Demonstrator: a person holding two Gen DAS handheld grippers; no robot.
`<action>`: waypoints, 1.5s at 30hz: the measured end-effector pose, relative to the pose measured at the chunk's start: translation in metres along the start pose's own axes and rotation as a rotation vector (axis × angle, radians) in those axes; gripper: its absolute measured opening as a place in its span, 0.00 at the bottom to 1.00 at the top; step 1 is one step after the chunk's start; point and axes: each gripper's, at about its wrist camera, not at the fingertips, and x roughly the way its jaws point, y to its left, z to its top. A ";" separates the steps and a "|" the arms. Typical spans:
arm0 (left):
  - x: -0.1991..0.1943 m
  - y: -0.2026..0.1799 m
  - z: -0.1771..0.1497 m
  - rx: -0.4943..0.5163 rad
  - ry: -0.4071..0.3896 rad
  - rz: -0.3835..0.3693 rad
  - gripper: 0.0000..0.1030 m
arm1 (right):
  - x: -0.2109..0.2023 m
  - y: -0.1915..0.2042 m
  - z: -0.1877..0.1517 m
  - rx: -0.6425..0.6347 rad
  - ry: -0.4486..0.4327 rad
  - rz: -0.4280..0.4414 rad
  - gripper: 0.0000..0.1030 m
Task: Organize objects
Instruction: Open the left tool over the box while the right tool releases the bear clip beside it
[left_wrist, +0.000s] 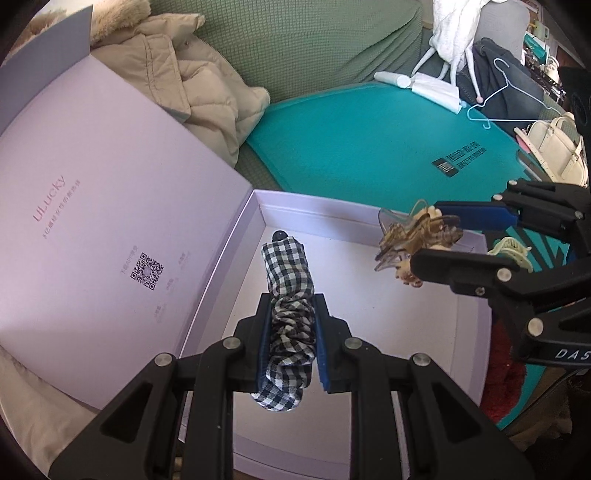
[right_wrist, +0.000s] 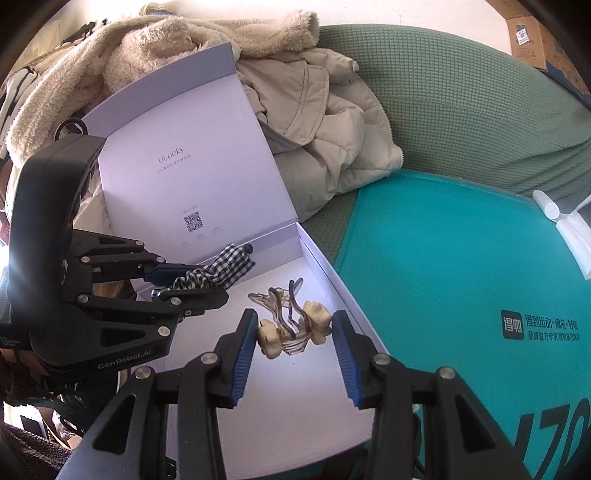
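Left gripper (left_wrist: 290, 345): I have it clenched on the scrunchie (left_wrist: 288, 295), checked fabric bunched between the blue pads, held over the box (left_wrist: 469, 332) floor near the lid (left_wrist: 110, 206) side.
Right gripper (right_wrist: 295, 332): my fingers sit wide, with the clip (right_wrist: 291, 321) between them; I cannot tell whether the pads press it or it hangs free.
Clip: clear amber claw with cream flowers, over the box's right part, near its wall.
Box: open, lilac, lid upright at the left, resting on the teal bag (left_wrist: 369, 147).
Behind: beige coat (right_wrist: 325, 122) on the green sofa (right_wrist: 480, 122).
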 end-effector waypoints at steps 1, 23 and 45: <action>0.004 0.001 -0.001 -0.002 0.006 0.004 0.19 | 0.004 -0.001 0.001 -0.005 0.008 0.002 0.40; 0.073 0.008 -0.007 -0.019 0.150 0.041 0.19 | 0.075 -0.006 0.005 -0.053 0.186 0.005 0.40; 0.038 -0.019 -0.013 -0.057 0.067 0.118 0.54 | 0.052 -0.005 0.004 -0.066 0.172 -0.031 0.56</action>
